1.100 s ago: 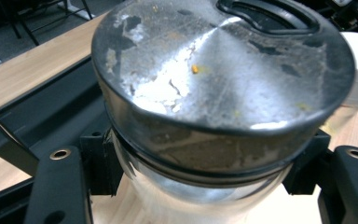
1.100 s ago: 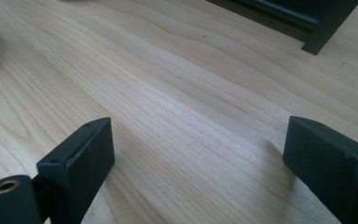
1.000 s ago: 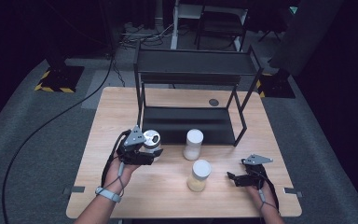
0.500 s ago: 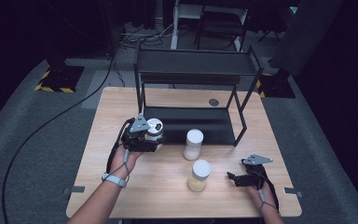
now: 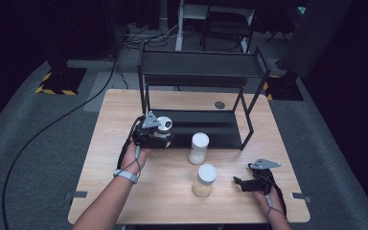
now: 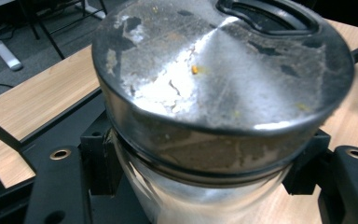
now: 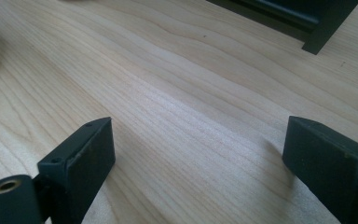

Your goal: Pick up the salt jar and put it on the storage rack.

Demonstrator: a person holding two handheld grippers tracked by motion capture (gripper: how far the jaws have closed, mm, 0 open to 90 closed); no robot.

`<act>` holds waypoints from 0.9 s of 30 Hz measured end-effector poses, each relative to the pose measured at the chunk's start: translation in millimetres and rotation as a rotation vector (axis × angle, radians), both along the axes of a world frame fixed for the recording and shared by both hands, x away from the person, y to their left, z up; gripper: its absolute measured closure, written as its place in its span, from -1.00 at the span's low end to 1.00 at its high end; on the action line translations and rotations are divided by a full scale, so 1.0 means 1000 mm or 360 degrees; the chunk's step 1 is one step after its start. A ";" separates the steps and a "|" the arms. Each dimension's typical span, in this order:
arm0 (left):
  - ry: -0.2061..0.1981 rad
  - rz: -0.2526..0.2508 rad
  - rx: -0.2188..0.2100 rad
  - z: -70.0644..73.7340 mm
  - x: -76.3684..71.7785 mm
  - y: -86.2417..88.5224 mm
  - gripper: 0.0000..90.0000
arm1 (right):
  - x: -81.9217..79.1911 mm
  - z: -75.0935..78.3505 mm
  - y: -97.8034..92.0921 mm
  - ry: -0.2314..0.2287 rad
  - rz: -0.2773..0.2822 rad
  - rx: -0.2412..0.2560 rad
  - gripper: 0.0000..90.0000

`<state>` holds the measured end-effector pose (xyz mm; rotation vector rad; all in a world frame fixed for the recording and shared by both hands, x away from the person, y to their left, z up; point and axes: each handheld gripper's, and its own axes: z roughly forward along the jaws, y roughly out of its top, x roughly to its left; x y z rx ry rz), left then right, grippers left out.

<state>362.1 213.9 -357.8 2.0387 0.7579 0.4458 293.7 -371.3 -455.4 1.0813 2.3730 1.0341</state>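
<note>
The left gripper [image 5: 159,135] is clamped on a shiny metal jar [image 6: 214,98] with a silver lid. It holds the jar at the near left edge of the black rack [image 5: 201,72], just above its low shelf. The right gripper [image 5: 242,182] rests on the wooden table [image 5: 172,191] at the near right, with its jaws wide apart. Two white-lidded jars [image 5: 199,146] stand between them.

A pale wooden tabletop [image 5: 124,191] carries a black two-tier shelf rack [image 5: 199,72] at its far half. Two white-lidded jars stand on the wood between the two sets of fingers: one jar [image 5: 199,147] just before the rack's lower shelf, the other jar [image 5: 204,179] nearer, beside the right fingers [image 5: 236,181].
</note>
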 end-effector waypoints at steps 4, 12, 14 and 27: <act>0.0003 0.0005 -0.0003 -0.003 0.008 -0.004 -0.33 | 0.000 0.000 0.000 0.0000 -0.0001 0.0000 -0.81; 0.0036 0.0025 0.0013 -0.014 0.025 -0.015 -0.33 | 0.000 0.000 0.000 0.0000 0.0000 0.0000 -0.81; 0.0045 0.0025 0.0013 -0.016 0.029 -0.018 -0.33 | 0.000 0.000 0.000 0.0000 0.0000 0.0000 -0.81; 0.0064 0.0043 0.0031 -0.028 0.048 -0.038 -0.33 | 0.000 0.000 0.000 -0.0002 0.0007 -0.0003 -0.81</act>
